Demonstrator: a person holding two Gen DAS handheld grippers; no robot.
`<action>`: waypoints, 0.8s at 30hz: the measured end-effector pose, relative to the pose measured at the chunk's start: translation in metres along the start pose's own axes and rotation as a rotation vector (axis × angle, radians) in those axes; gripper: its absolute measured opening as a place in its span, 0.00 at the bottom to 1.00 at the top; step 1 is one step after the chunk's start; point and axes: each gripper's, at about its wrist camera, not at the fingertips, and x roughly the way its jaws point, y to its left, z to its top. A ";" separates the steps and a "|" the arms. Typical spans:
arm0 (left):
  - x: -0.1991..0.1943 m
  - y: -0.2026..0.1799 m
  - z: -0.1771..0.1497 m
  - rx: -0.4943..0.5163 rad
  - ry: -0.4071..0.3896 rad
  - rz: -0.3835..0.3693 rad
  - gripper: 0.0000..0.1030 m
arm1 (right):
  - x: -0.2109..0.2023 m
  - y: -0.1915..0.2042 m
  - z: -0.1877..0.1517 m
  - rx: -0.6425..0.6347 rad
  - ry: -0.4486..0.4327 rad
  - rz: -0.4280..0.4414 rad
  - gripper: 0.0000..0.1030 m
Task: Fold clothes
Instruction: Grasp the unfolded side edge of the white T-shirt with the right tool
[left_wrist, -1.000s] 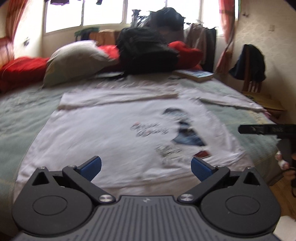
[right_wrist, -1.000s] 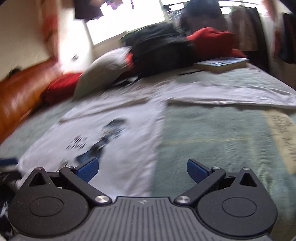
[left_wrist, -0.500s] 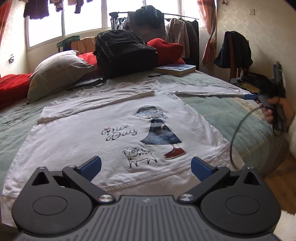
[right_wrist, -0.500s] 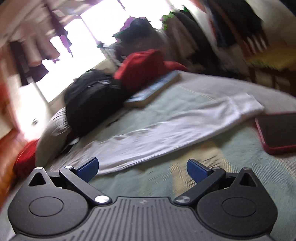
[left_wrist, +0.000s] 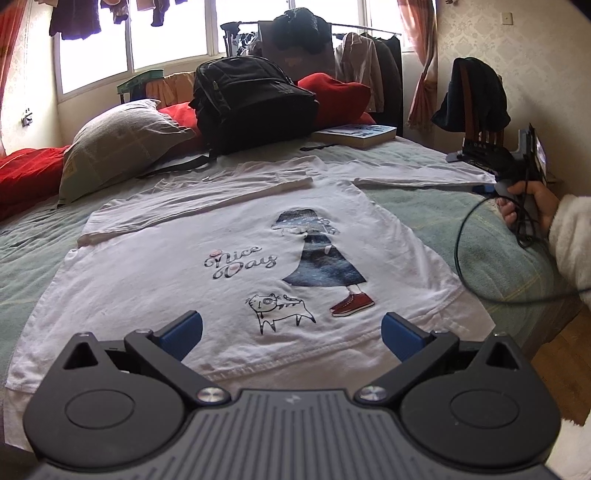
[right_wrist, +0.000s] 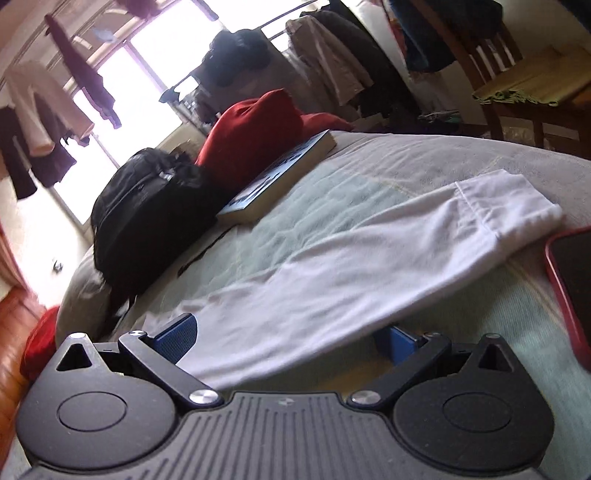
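A white long-sleeved shirt lies flat, print side up, on the green bed. Its long axis runs from the hem, nearest the left gripper, away toward the collar near the black backpack at the head of the bed. One sleeve is folded across the chest, crosswise to that axis. The other sleeve stretches straight out sideways toward the bed's right edge, its cuff ending just beside a red-cased phone.

The left gripper hangs released, fingers spread wide, above the hem and holding nothing. The right gripper is also spread wide, low over the bed, with the outstretched sleeve lying between its blue pads; whether they touch the cloth cannot be told. In the left wrist view a hand in a fluffy white cuff holds that gripper at the bed's right side, a black cable looping beneath it.

Bare bedcover lies open on both sides of the shirt's body. Beyond the collar the space is crowded by the backpack, a book, a grey pillow and red cushions. A wooden chair stands off the right edge.
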 end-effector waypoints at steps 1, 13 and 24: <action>0.000 0.000 0.000 0.000 0.000 0.002 0.99 | 0.003 -0.002 0.003 0.013 -0.008 0.001 1.00; 0.006 0.001 -0.004 0.002 0.017 0.001 0.99 | 0.022 -0.015 0.015 0.073 -0.098 0.021 1.00; 0.004 0.020 -0.001 -0.042 0.011 0.004 0.99 | 0.018 -0.003 0.028 0.075 -0.117 0.035 1.00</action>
